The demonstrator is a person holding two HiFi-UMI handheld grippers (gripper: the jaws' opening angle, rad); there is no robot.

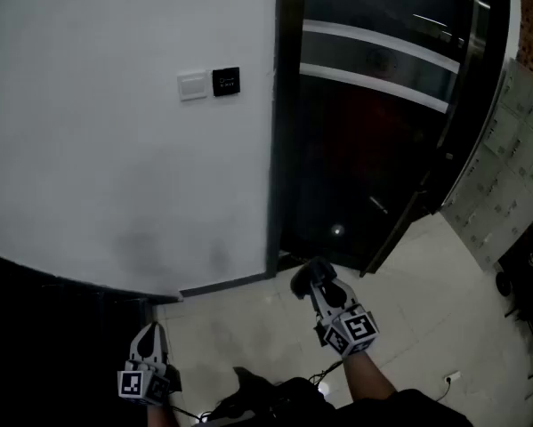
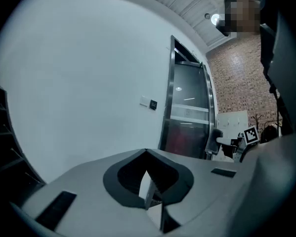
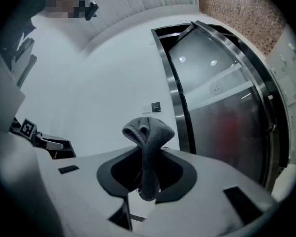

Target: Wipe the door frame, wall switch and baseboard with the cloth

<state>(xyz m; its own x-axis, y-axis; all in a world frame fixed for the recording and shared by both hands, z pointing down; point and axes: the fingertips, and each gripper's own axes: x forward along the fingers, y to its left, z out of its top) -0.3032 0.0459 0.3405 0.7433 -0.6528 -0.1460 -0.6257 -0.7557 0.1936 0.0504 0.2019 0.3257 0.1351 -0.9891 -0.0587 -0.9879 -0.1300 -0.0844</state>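
The right tool [image 1: 318,285] pinched the cloth [image 3: 148,130] low beside the door frame [image 1: 273,149], its bunched end protruding, seemingly soft, light and floppy, best gripped mid-fold, while the left tool [image 1: 149,332] hung pressed together, empty.

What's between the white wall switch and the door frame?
A black wall panel beside the switch, then bare wall to the door frame. Head view.

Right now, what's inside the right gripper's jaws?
A grey cloth, pinched between the shut jaws of the right gripper. Its bunched end sticks out past the tips. How much cloth lies deeper in is covered by the gripper's body.
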